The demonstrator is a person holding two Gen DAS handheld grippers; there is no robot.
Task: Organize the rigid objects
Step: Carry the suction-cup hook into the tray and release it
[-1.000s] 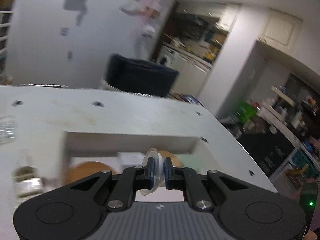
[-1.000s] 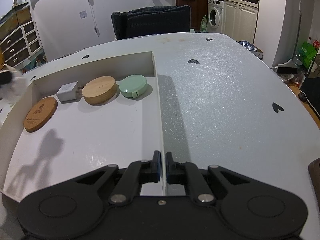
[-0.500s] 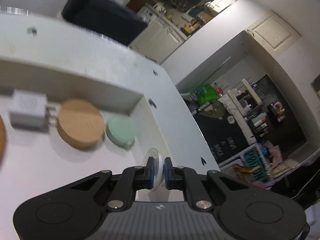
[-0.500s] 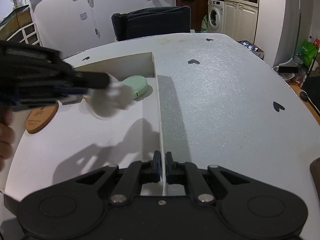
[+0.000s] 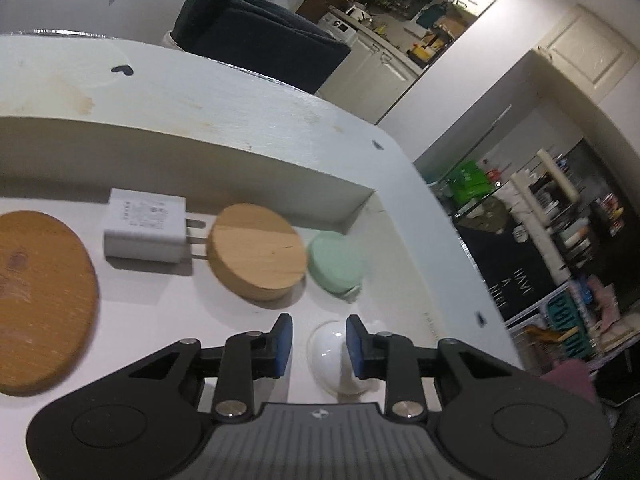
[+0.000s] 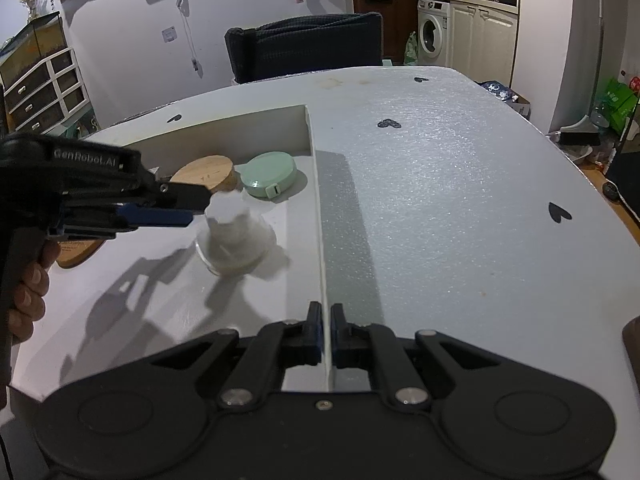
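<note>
A white table with a pebbled surface and small black heart marks carries a shallow white tray on its left half. Inside the tray, along the far wall, lie a cork coaster, a white plug-in charger, a round wooden disc and a mint-green tape measure. A white suction cup sits on the tray floor nearer the camera.
</note>
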